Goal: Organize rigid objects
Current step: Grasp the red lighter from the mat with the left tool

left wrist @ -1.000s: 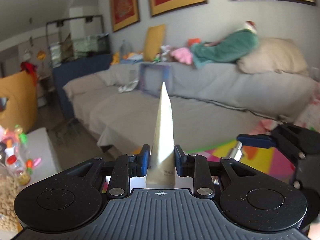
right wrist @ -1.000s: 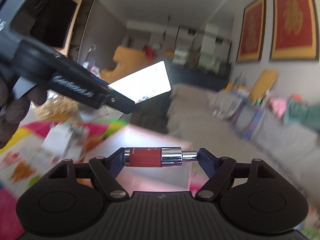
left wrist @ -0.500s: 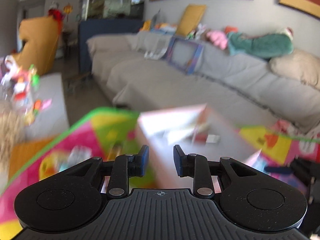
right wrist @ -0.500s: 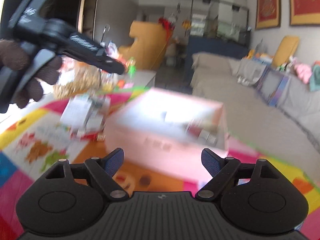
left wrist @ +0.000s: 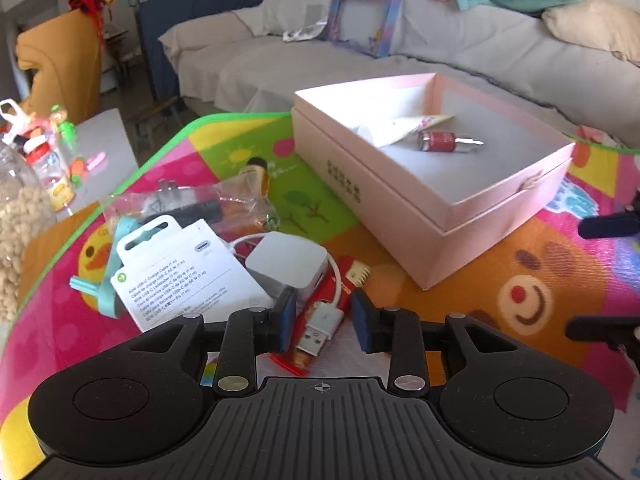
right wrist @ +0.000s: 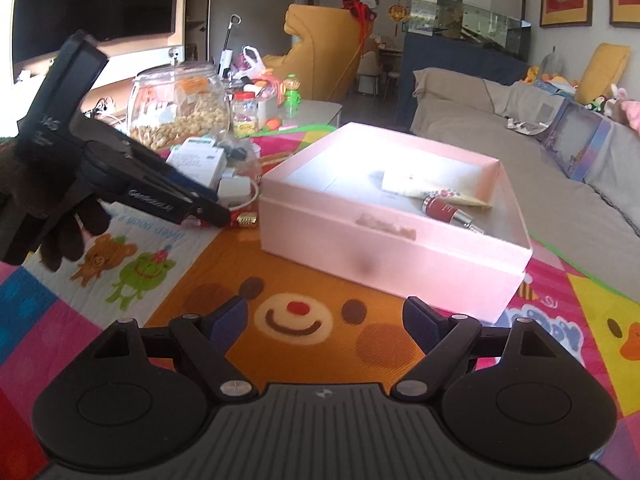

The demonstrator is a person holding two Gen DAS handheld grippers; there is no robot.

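Observation:
An open pink box [left wrist: 404,216] sits on the colourful play mat; it also shows in the right wrist view [right wrist: 384,256]. Inside lie a red lipstick [left wrist: 440,142] and a cream tube [left wrist: 408,128], seen again in the right wrist view as the lipstick [right wrist: 444,210] and the tube [right wrist: 424,186]. My left gripper [left wrist: 324,318] is open and low over a white USB plug [left wrist: 320,326] on a red packet [left wrist: 316,320]. My right gripper [right wrist: 326,320] is open wide and empty, in front of the box.
A loose pile lies left of the box: a white charger cube [left wrist: 288,266], a cable card pack [left wrist: 176,272], a clear bag [left wrist: 192,204], a teal tool [left wrist: 104,272]. A glass jar of nuts [right wrist: 180,108] and small bottles stand behind. A grey sofa [left wrist: 440,52] runs beyond.
Both grippers let go of their loads: the cream tube and the lipstick now lie in the pink box. Both grippers dropped low toward the mat; the left now hovers over the pile.

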